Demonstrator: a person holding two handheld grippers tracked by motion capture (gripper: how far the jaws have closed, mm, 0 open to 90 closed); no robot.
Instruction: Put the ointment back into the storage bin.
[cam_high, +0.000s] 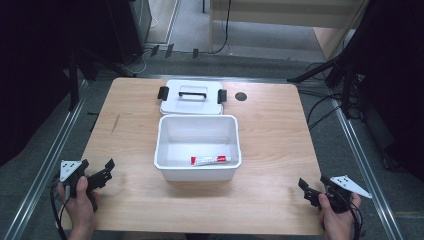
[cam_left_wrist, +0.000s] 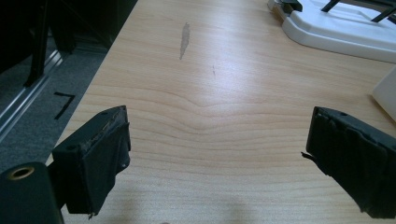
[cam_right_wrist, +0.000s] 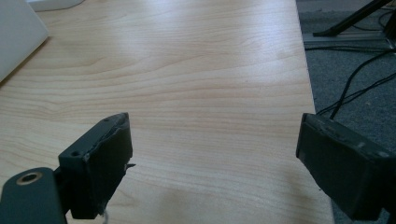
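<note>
Both grippers, left (cam_high: 102, 172) and right (cam_high: 311, 189), rested at the near table (cam_high: 280, 150) edge, jaws wide apart, gripping nothing. Toothpaste tube (cam_high: 210, 160) lay in the white bin (cam_high: 197, 172), ahead between both jaws, long axis crosswise; lid (cam_high: 192, 95) beyond.

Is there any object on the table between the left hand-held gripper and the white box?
No. In the high view, only bare wooden table separates the left hand-held gripper from the white box.

A lab or recording room: a bare wooden desk (cam_high: 270, 130) framed by metal rails (cam_high: 45, 165), tripod legs (cam_high: 320, 67) and loose cables (cam_high: 325, 107) on grey carpet.
</note>
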